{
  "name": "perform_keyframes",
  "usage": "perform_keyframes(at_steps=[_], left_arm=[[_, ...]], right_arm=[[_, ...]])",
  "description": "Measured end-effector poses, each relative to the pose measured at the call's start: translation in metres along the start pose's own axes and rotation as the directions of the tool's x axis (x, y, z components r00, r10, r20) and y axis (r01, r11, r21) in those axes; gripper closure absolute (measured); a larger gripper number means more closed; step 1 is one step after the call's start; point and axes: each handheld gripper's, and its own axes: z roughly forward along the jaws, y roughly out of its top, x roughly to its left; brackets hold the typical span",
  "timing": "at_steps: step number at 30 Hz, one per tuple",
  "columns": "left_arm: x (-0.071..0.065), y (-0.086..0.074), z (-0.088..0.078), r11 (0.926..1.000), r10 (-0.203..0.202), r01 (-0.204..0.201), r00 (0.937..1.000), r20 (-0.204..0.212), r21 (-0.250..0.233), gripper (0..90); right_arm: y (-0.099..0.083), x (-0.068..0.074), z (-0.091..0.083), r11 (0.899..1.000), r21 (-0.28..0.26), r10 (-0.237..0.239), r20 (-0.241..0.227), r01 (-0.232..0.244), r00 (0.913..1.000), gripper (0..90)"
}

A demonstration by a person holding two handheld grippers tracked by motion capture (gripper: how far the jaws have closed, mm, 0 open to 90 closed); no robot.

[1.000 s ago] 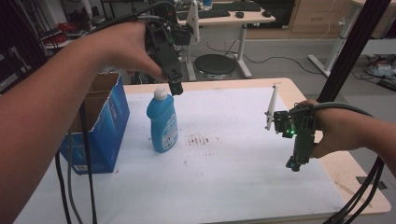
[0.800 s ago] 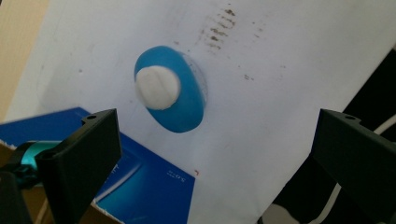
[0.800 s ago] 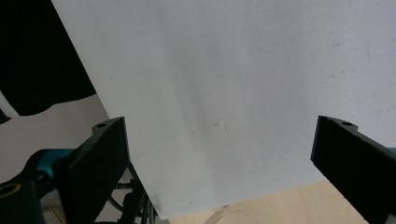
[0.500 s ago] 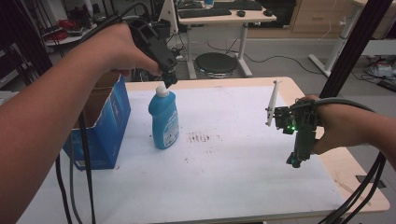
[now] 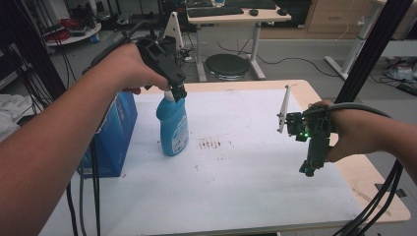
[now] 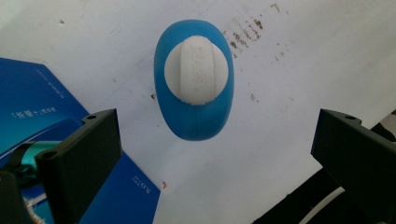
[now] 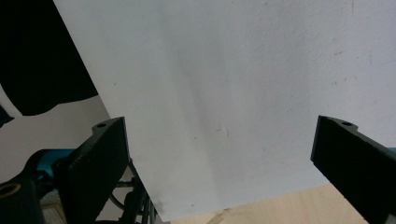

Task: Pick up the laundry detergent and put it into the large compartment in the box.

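Left gripper is directly above the blue bottle, pointing straight down at its white cap. Jaws are spread wide; in the left gripper view the cap sits between them but higher in frame, nothing touching yet. From the high view the jaw tips look level with the cap or just over it, hard to say which.

Bottle stands upright on the white surface, left of centre, just beside the blue box at the left edge. Can't tell from here whether bottle and box touch. Some brown marks on the surface right next to the bottle; those look like stains, not objects.

Right gripper hangs over the right side of the surface, well away from the bottle, jaws also wide apart with nothing between them. Its view is just bare white surface and a bit of the wooden edge.

My read: this is the approach-to-grasp step, a top-down pick at the cap or neck. Not yet gripped.

Next move as I see it:
- drop the left gripper a little so the jaws straddle the cap
- shift so the cap is centred between the jaws rather than off toward the far side
- then close

The cap is rounded, so a shallow pinch could slip. Going lower onto the neck seems safer. Watch the box on the way down.
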Motion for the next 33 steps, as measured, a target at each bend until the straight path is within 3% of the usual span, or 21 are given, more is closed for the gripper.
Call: perform_keyframes(at_steps=[16,33], left_arm=[[0.009,0.003,0.041,0.9980,-0.062,0.062,0.9981,0.002,-0.012,1.7],[0.015,0.013,0.065,0.9975,-0.064,0.065,0.9979,-0.008,0.029,1.7]], right_arm=[[-0.003,0.002,-0.001,1.000,0.004,0.000,0.000,0.000,1.0000,3.5],[-0.002,0.000,0.002,1.000,0.006,0.005,-0.010,-0.005,0.9999,3.5]])
